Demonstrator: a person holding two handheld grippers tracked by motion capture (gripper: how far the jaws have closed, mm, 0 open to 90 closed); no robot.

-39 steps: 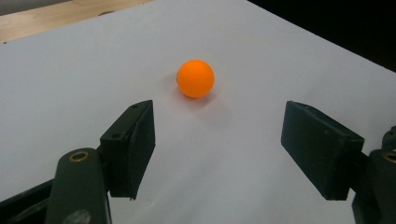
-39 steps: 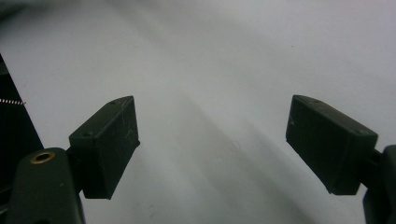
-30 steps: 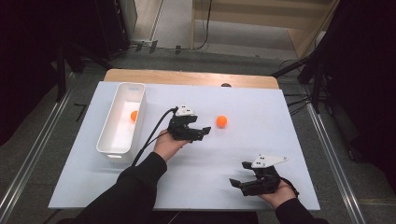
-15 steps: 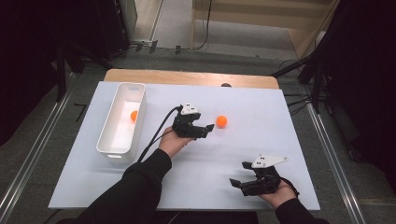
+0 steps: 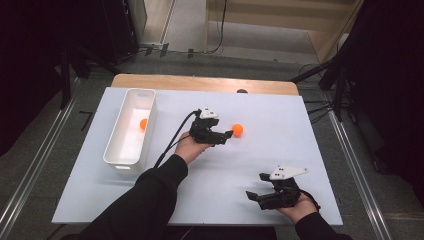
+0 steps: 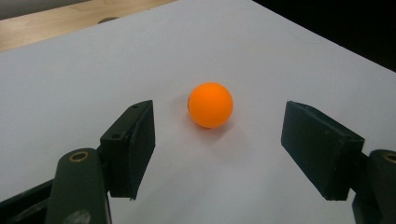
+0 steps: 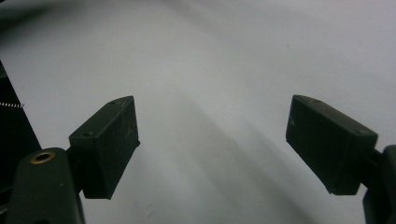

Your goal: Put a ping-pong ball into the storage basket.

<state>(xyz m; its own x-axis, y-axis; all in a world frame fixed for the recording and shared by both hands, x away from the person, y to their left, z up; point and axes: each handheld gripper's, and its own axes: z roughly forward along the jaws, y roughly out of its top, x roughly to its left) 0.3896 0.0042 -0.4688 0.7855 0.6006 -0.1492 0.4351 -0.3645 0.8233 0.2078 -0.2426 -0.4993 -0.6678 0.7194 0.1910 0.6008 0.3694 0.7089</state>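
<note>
On the white table point(image 5: 300, 165), my left gripper point(image 5: 227, 137) stood spread just short of the orange ball point(image 6: 210, 105), approach underway; advancing to bracket it appeared next.

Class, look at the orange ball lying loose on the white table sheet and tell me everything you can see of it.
The orange ball is small, round, plain and smooth, with a matte, plastic-like look. It rests on the white sheet, right of the white bin, casting a soft shadow. The left tool points at it with jaws open; the ball lies just ahead of them, centred on the gap, touching neither pad. Only the sheet touches it.
</note>
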